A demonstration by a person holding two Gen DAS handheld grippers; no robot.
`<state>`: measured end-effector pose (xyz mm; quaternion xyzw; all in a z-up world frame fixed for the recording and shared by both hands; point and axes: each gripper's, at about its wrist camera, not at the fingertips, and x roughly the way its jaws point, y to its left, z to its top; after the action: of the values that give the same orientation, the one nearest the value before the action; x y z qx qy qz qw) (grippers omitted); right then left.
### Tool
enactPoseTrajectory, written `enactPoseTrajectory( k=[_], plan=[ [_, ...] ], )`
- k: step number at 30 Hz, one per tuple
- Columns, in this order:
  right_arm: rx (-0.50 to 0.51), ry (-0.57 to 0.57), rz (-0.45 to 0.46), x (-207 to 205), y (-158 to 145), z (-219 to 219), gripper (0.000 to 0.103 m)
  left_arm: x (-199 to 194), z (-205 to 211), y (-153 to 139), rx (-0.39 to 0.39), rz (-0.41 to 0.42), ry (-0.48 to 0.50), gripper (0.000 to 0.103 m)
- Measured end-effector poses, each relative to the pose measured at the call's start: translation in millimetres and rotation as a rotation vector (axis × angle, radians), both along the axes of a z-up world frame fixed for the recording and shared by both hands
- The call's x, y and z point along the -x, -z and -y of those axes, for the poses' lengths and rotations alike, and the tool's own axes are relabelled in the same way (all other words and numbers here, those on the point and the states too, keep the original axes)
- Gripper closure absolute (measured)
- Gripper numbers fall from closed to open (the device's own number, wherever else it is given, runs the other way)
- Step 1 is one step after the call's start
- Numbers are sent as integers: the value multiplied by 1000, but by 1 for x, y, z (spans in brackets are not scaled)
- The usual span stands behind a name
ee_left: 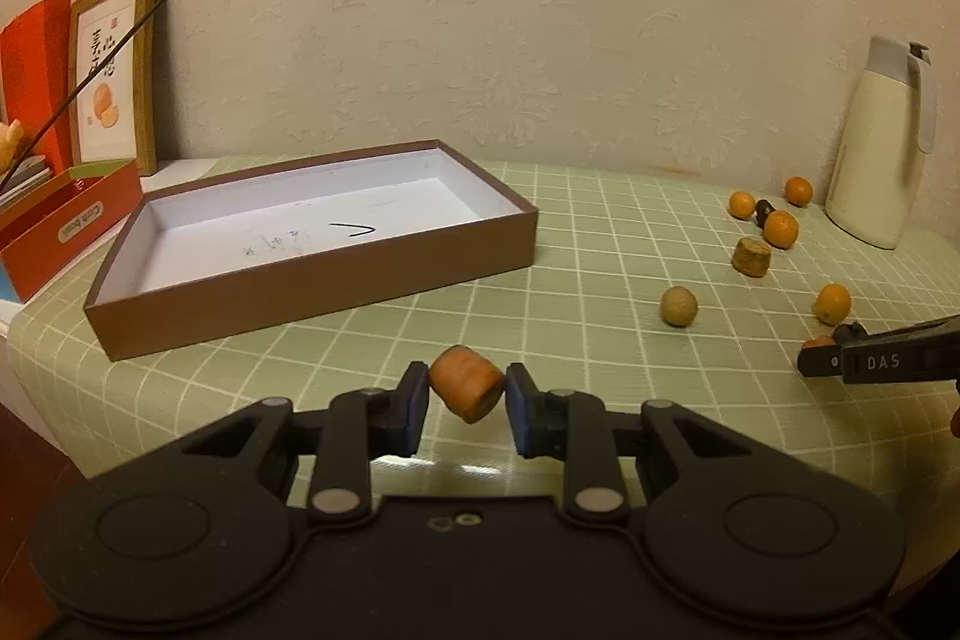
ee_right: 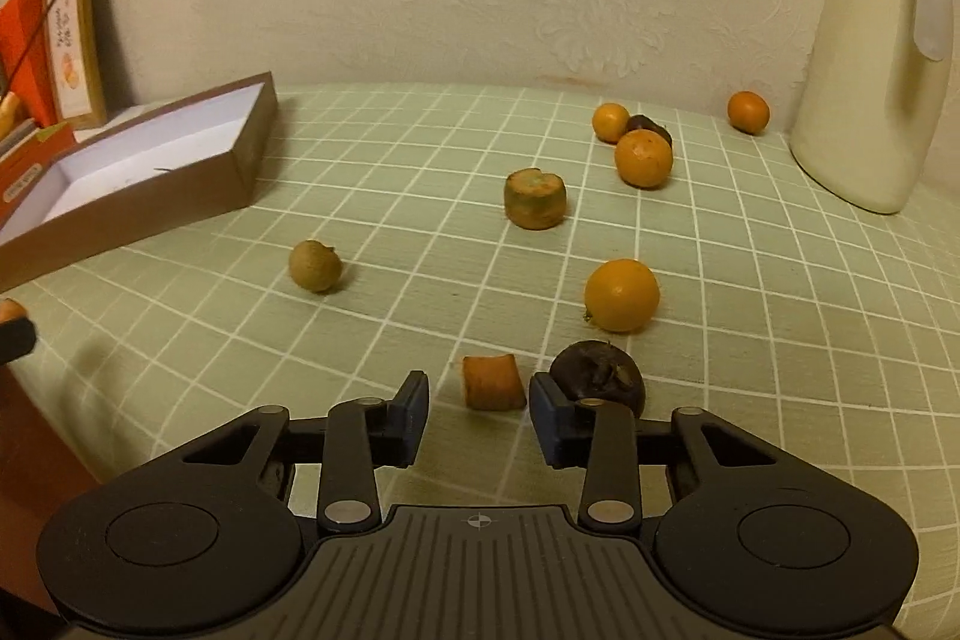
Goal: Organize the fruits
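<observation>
My left gripper (ee_left: 467, 385) is shut on an orange carrot chunk (ee_left: 468, 383), held above the green checked cloth (ee_left: 600, 232) just in front of the empty brown box (ee_left: 312, 280) with a white inside. My right gripper (ee_right: 480, 394) is low over the cloth with a second carrot chunk (ee_right: 492, 381) lying between its jaws. A gap shows at the left pad, so the chunk is not gripped. A dark round fruit (ee_right: 600, 379) sits against the right finger's outer side. A small orange fruit (ee_right: 622, 295) lies just beyond it.
Farther back lie a tan round fruit (ee_right: 315, 266), a greenish-brown chunk (ee_right: 535, 199), three more small orange fruits and another dark one. A cream jug (ee_right: 864, 70) stands at the back right. A framed picture (ee_left: 114, 70) and a red box (ee_left: 66, 226) stand left of the brown box.
</observation>
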<state>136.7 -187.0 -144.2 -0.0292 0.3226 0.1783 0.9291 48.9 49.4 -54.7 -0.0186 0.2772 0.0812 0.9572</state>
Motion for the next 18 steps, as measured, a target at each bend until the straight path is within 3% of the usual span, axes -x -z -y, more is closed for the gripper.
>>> enactPoseTrajectory(
  k=[2,9,18],
  plan=[
    [16,12,-8,-4,2,-2,81,0,-3,0,3,0,-7,85],
    [29,11,24,-1,-2,-9,81,4,-10,-1,6,6,-21,85],
    [24,-72,83,13,-20,-39,81,10,-23,-2,1,6,-48,85]
  ],
)
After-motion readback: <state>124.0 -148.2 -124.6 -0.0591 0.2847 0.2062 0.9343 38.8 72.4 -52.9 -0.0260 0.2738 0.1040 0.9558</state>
